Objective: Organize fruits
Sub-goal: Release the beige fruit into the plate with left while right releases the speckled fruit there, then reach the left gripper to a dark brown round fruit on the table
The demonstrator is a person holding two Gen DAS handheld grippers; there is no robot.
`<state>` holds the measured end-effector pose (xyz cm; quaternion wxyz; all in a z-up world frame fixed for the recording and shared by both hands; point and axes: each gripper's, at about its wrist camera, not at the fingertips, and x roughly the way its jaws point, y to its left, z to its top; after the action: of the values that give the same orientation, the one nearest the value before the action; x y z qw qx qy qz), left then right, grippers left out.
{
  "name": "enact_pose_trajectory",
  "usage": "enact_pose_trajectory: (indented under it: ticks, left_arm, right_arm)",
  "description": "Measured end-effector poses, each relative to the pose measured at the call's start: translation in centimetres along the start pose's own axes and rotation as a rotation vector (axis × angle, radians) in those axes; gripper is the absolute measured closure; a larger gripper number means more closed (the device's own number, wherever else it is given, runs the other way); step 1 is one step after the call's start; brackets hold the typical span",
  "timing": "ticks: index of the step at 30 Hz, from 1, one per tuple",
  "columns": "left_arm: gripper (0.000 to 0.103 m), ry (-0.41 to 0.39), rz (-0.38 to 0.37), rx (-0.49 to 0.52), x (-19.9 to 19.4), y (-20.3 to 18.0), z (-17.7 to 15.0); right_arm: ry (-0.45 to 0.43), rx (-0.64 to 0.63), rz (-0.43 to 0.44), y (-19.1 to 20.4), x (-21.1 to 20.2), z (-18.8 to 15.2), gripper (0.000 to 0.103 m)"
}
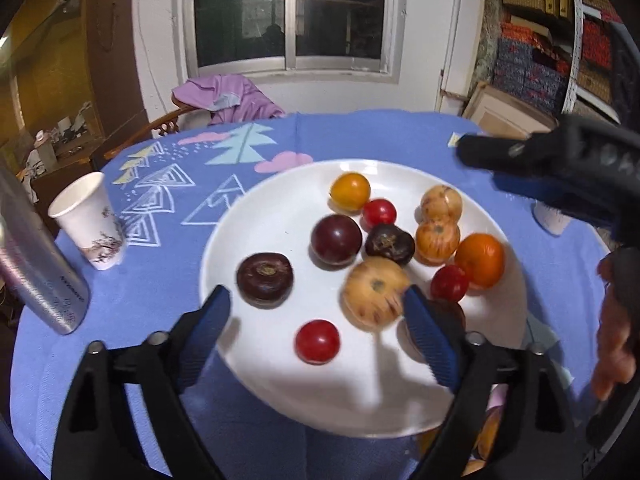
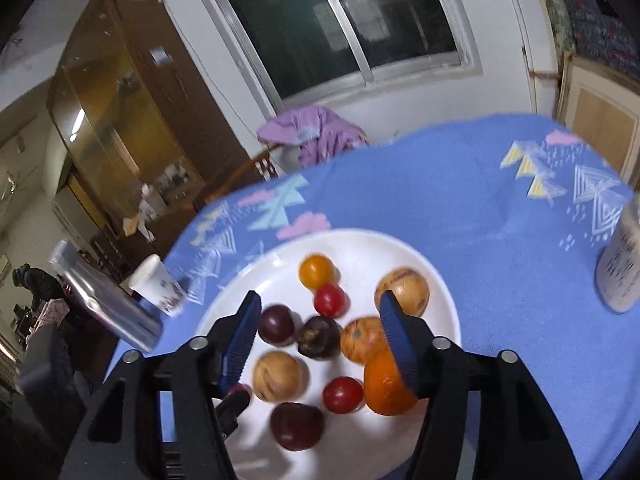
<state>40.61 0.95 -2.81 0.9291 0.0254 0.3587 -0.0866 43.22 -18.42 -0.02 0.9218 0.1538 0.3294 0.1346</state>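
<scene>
A white plate [image 1: 256,216] on the blue tablecloth holds several fruits: a yellow tomato [image 1: 350,191], red tomatoes [image 1: 317,341], dark purple fruits [image 1: 264,279], tan striped fruits [image 1: 374,294] and an orange [image 1: 480,260]. My left gripper [image 1: 318,336] is open above the plate's near edge, with a red tomato between its fingers. My right gripper [image 2: 320,340] is open above the plate [image 2: 360,248], over the dark fruits [image 2: 319,337]; its body also shows in the left wrist view [image 1: 560,160].
A paper cup [image 1: 90,222] and a silver can [image 1: 36,256] stand left of the plate. Another cup [image 2: 620,264] stands to the right. A chair with purple clothing [image 1: 228,98] is behind the table.
</scene>
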Motion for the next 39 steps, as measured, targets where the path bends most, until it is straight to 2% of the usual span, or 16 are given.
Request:
enact_pose_trajectory:
  ticks: [4,5,10,13,15,17,20,33,37,39]
  left_arm:
    - [0.005,-0.034,0.011,-0.042,-2.9,1.6,-0.9]
    - [0.005,-0.024,0.008,-0.054,-3.4,2.0,-1.5]
    - [0.004,0.065,0.033,-0.058,-4.3,2.6,-5.7]
    - [0.004,0.071,0.027,-0.052,-5.5,2.1,-7.5]
    - [0.004,0.065,0.007,-0.052,-6.5,1.8,-8.5]
    - [0.004,0.065,-0.008,-0.045,-7.1,1.5,-9.2]
    - [0.004,0.077,-0.001,-0.02,-7.3,0.9,-10.0]
    - [0.004,0.132,-0.037,0.053,-5.8,-1.1,-10.6]
    - [0.004,0.139,-0.002,0.106,-5.4,-2.1,-11.0]
    - [0.004,0.183,0.005,0.125,-4.7,-2.3,-11.1]
  right_arm:
    - [-0.106,0.015,0.058,1.3,-5.7,0.2,0.008]
    - [-0.117,0.016,0.07,1.5,-6.8,-0.1,0.006]
    - [-0.095,-0.045,0.078,2.1,-10.1,-4.4,0.004]
    - [-0.06,-0.076,0.022,0.6,-10.6,-8.1,0.004]
    - [-0.027,-0.052,-0.009,-0.8,-10.9,-9.6,0.004]
    - [-0.007,0.011,-0.002,-2.4,-11.1,-10.6,0.003]
    - [-0.002,0.078,0.024,-3.7,-11.3,-10.6,0.003]
    - [0.018,0.104,0.021,-4.4,-11.2,-10.4,0.003]
    - [0.022,0.108,0.016,-4.4,-11.1,-10.5,0.004]
    - [0.025,0.111,0.014,-4.5,-11.1,-10.5,0.003]
